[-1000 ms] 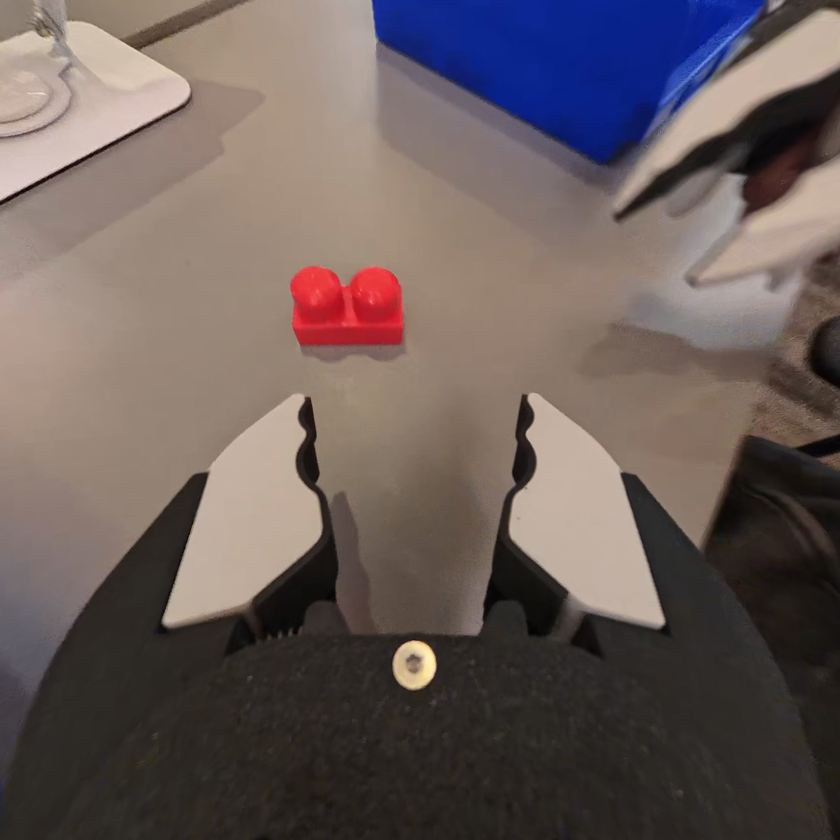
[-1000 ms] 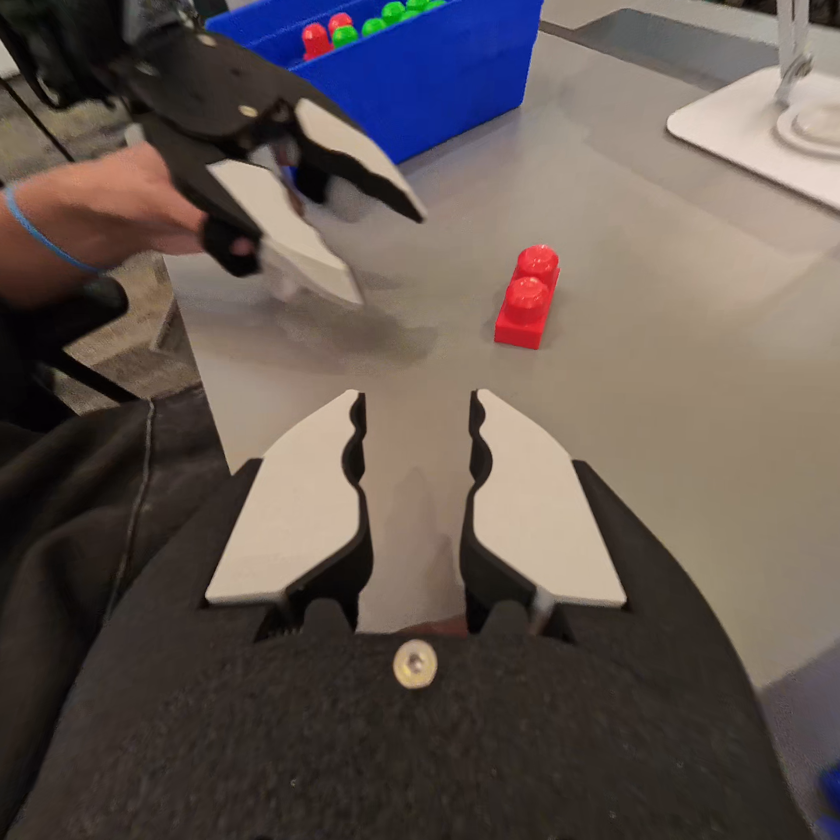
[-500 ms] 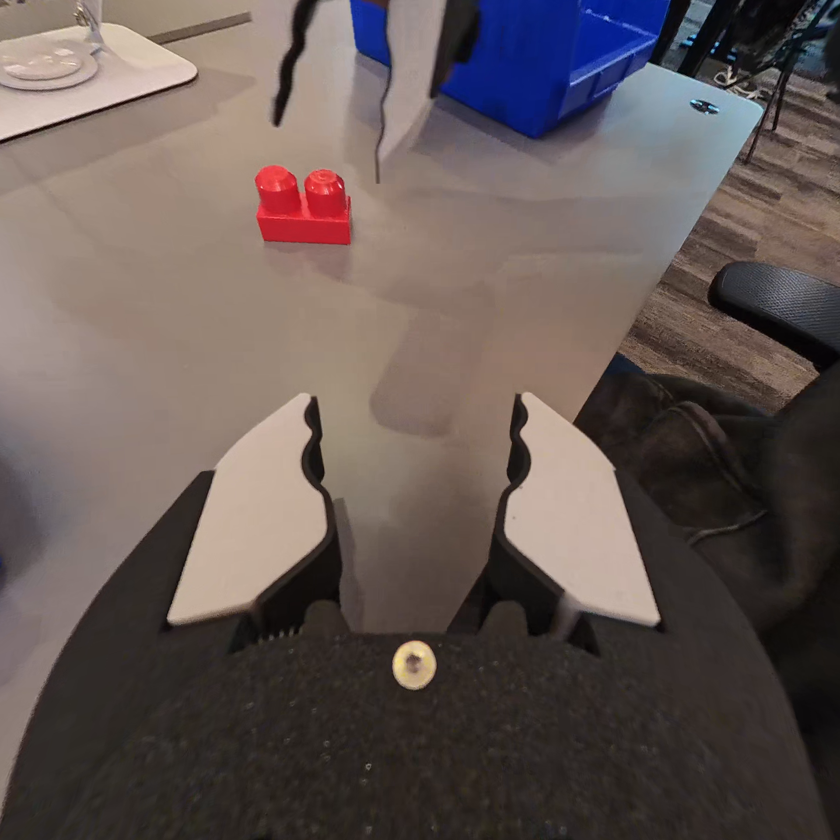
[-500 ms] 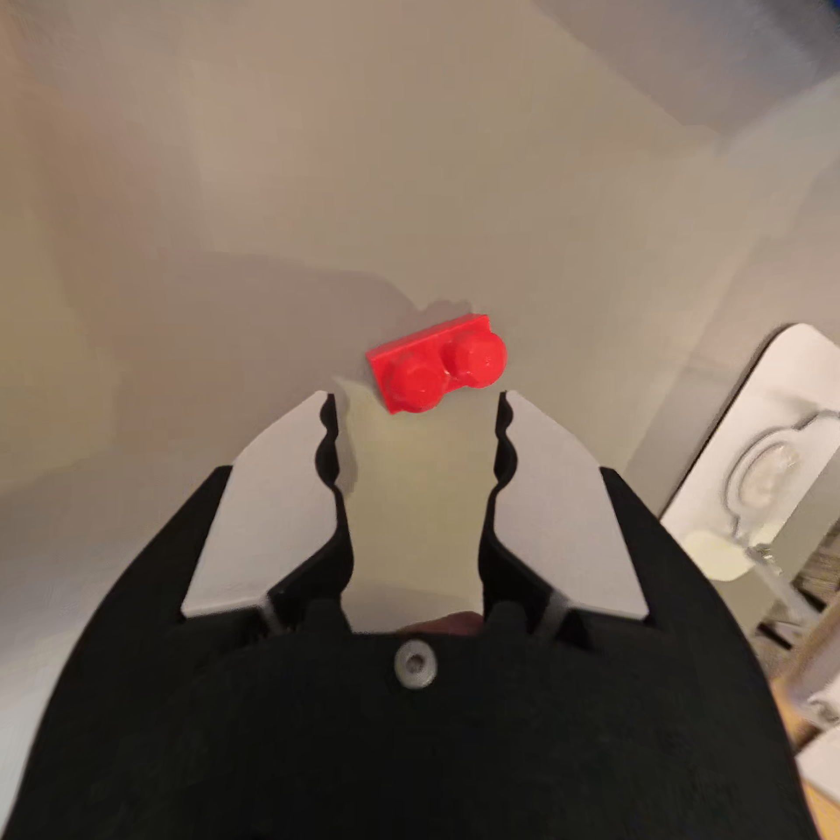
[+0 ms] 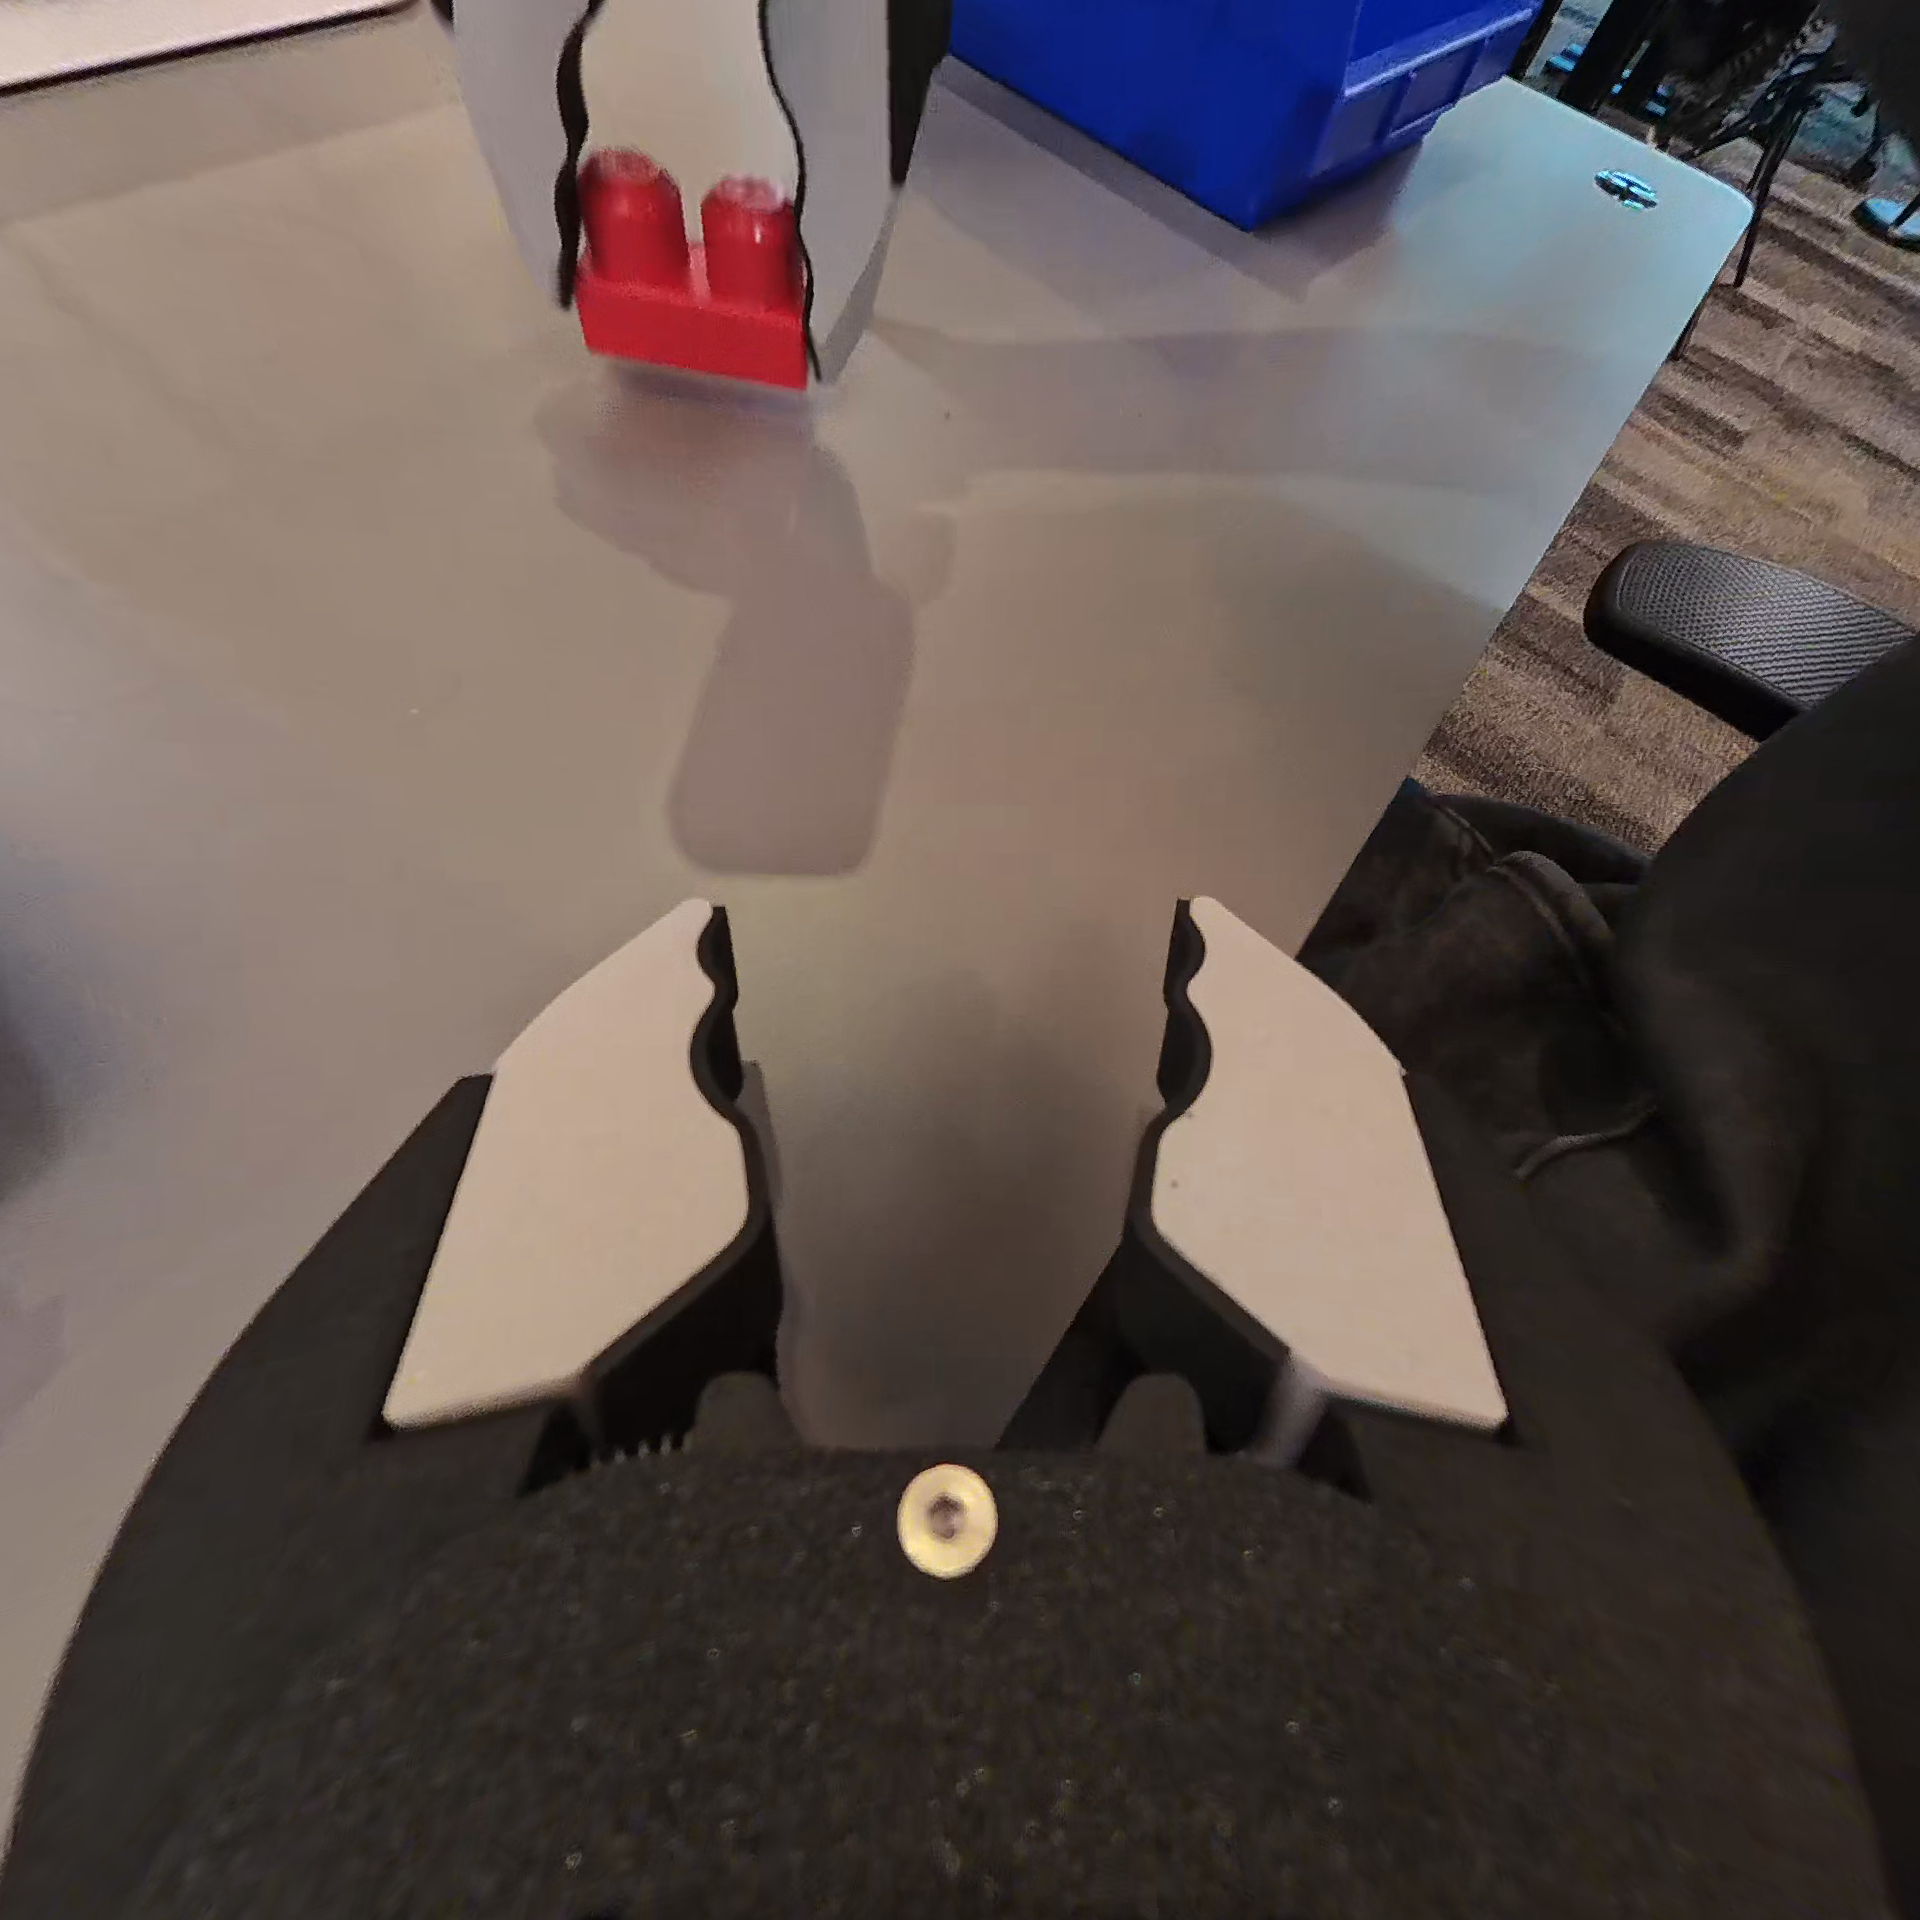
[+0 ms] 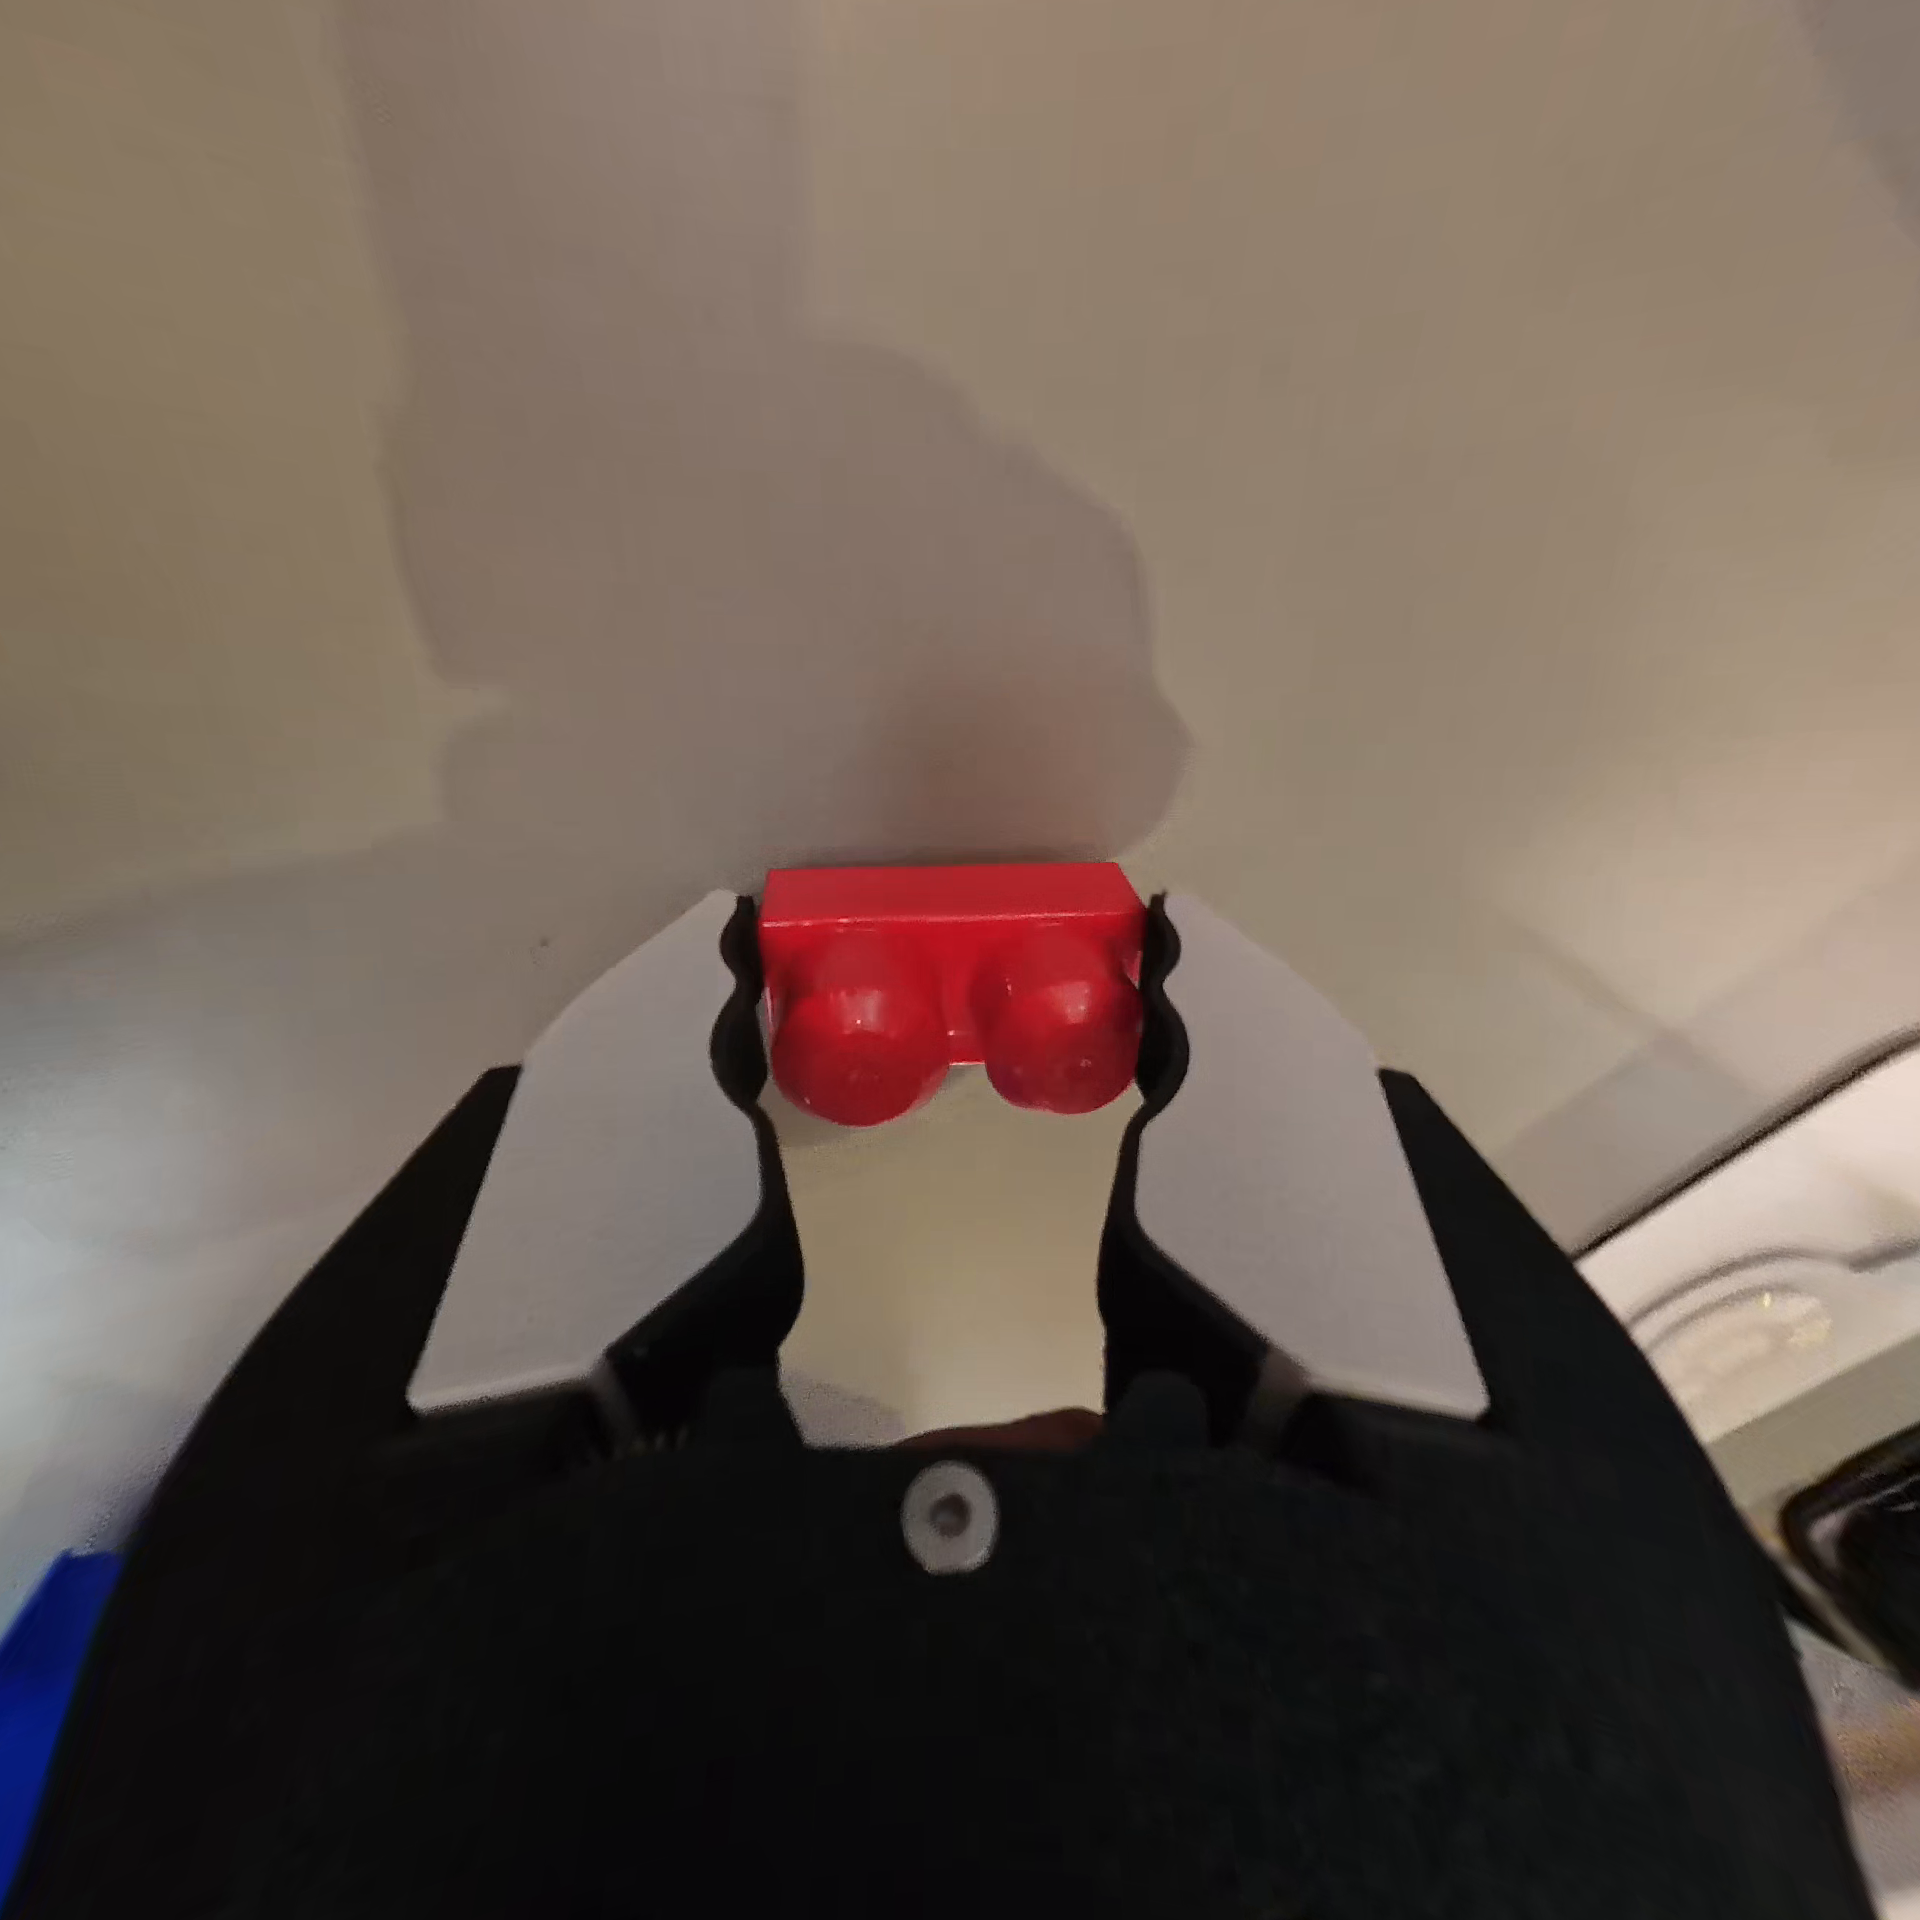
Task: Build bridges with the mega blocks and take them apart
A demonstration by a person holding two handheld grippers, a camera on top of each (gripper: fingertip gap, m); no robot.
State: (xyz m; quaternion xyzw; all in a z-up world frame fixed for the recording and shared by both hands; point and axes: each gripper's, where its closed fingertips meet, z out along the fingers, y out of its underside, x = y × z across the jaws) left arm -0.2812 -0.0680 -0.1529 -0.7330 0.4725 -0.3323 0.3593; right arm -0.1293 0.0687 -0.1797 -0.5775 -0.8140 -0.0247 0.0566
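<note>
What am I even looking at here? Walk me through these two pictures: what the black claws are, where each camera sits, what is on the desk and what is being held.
There is no robot arm. A person holds two hand-held grippers, each with a camera looking forward along its two grey fingers.

The left wrist view belongs to the left gripper. Its fingers stand wide apart with nothing between them, above the grey table. Farther off in that view, the other gripper comes down from above around a red block with two round studs. A blue bin stands behind, and a chair and dark clothing show at the right edge.

The right wrist view belongs to the right gripper, looking down on the same red block. One finger sits at each short end of it, pressed against it or very nearly. The block seems to rest on the table, not yet lifted.
</note>
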